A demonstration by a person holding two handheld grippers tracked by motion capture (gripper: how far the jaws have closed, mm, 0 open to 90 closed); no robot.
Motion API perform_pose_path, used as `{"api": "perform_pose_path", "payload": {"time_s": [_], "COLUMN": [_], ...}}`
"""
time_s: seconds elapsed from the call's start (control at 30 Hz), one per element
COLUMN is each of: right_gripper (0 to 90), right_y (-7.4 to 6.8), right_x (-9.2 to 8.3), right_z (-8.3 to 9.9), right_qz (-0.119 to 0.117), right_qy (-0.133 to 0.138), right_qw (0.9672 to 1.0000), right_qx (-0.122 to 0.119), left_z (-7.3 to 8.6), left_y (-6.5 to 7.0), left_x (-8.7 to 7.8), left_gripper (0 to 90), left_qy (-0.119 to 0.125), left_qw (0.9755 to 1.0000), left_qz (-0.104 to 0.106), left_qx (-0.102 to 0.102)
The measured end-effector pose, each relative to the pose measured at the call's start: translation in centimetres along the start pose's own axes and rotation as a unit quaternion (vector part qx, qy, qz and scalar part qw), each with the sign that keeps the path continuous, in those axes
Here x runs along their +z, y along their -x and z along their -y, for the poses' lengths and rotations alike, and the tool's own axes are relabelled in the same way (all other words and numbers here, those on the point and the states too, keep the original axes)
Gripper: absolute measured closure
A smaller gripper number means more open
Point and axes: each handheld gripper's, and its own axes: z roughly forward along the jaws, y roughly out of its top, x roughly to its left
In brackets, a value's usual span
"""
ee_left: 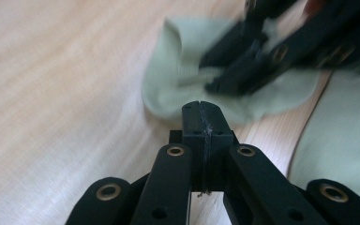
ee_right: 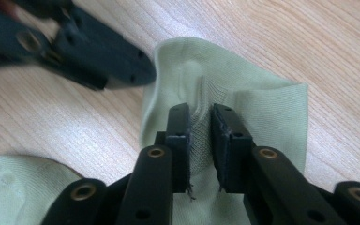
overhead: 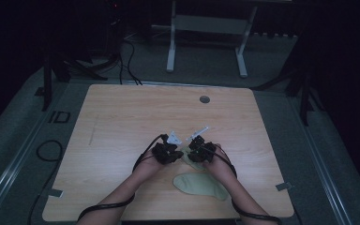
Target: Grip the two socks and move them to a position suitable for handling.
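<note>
- Right gripper (ee_right: 199, 124): jaws pinching a raised fold of the pale green sock (ee_right: 243, 101), cloth bunched between the pads.
- Left gripper (ee_left: 201, 119): jaws pressed together, empty, just beside that sock's edge.
- A second sock (overhead: 200, 185) lies flat nearby, toward the table (overhead: 122, 117) front edge.

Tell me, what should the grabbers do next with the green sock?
Probably the left gripper should open and take the sock's edge. Its jaws are shut on nothing just short of the cloth, while the right gripper already pinches a fold of it.
</note>
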Motion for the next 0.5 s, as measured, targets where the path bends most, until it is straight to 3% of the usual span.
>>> {"api": "perform_pose_path", "payload": {"time_s": [0.17, 0.37, 0.4, 0.5], "right_gripper": [80.1, 80.3, 80.3, 80.3], "right_y": [0.0, -0.1, -0.1, 0.0], "right_x": [0.1, 0.1, 0.1, 0.1], "right_z": [-0.1, -0.1, -0.1, -0.1], "right_qz": [0.000, 0.002, 0.004, 0.002], "right_qy": [0.000, 0.000, 0.000, 0.001], "right_qw": [1.0000, 1.0000, 1.0000, 1.0000], "right_qx": [0.002, 0.002, 0.000, 0.003], "left_z": [-0.7, -1.5, -1.9, -2.0], "left_y": [-0.4, -0.7, -1.0, -1.1], "left_x": [0.6, 0.4, 0.3, 0.8], "left_gripper": [89.5, 89.4, 89.4, 89.4], "left_qy": [-0.001, 0.021, 0.028, 0.017], "left_qw": [1.0000, 0.9997, 0.9992, 0.9990], "left_qz": [0.002, 0.002, 0.006, 0.015], "left_qx": [-0.008, -0.016, -0.029, -0.038]}}
